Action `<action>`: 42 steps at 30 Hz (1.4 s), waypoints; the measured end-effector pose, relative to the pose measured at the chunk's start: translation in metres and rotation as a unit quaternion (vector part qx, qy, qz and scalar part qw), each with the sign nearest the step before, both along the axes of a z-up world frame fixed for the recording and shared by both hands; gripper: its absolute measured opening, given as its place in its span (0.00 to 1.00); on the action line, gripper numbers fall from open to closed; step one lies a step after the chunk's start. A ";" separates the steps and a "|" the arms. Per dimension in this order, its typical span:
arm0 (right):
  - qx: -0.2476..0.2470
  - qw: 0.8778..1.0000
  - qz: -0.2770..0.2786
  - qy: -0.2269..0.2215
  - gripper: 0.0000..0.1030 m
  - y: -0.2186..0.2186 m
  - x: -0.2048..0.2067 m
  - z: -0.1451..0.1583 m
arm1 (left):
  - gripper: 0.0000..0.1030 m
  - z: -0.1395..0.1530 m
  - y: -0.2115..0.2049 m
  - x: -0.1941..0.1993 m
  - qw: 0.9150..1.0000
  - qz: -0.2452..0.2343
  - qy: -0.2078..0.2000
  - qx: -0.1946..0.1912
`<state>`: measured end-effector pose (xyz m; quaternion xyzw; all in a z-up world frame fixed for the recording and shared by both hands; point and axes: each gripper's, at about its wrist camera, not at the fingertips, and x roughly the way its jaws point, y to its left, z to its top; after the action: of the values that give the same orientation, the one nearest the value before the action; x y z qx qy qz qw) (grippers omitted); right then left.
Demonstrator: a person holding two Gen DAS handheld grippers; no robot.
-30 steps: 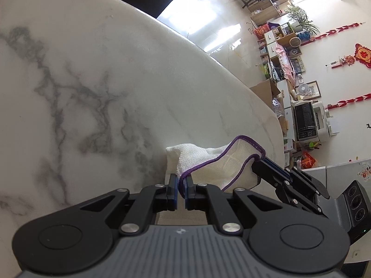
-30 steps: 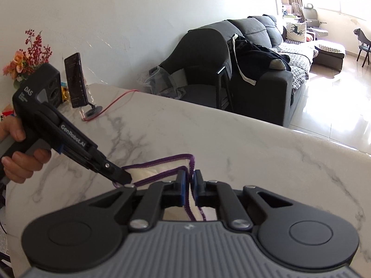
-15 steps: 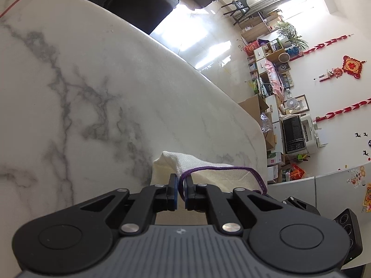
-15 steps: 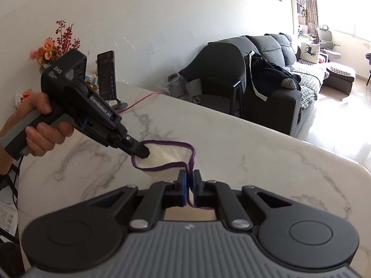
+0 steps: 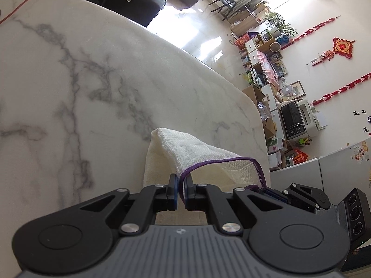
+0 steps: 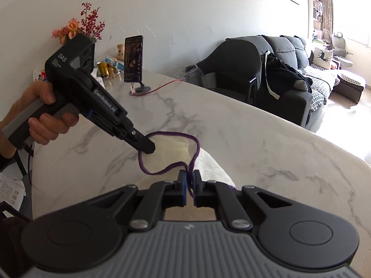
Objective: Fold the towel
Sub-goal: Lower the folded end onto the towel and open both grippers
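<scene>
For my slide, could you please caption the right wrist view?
Both grippers, right and left, pinch the towel's purple hem above the marble table.

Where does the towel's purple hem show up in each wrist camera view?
Left wrist: purple hem runs low centre, from the left gripper rightward.
Right wrist: hem loops at centre, above the right gripper.
Shared landmark: red cable on the marble table.
</scene>
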<state>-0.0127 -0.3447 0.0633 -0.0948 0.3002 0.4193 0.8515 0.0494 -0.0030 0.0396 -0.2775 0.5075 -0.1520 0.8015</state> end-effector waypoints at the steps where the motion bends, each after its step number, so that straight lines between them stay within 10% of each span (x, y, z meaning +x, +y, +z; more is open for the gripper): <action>1: 0.000 1.000 0.001 0.000 0.05 -0.002 -0.003 0.000 | 0.04 0.000 0.000 -0.004 1.000 0.000 -0.001 0.000; 42: -0.109 0.993 0.023 0.026 0.07 0.003 -0.066 -0.058 | 0.11 -0.039 -0.014 -0.089 0.993 -0.055 -0.036 0.094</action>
<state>-0.0784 -0.3422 0.0056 -0.1831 0.3637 0.4059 0.8182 -0.0394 -0.0172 0.0006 -0.1670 0.5049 -0.1578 0.8320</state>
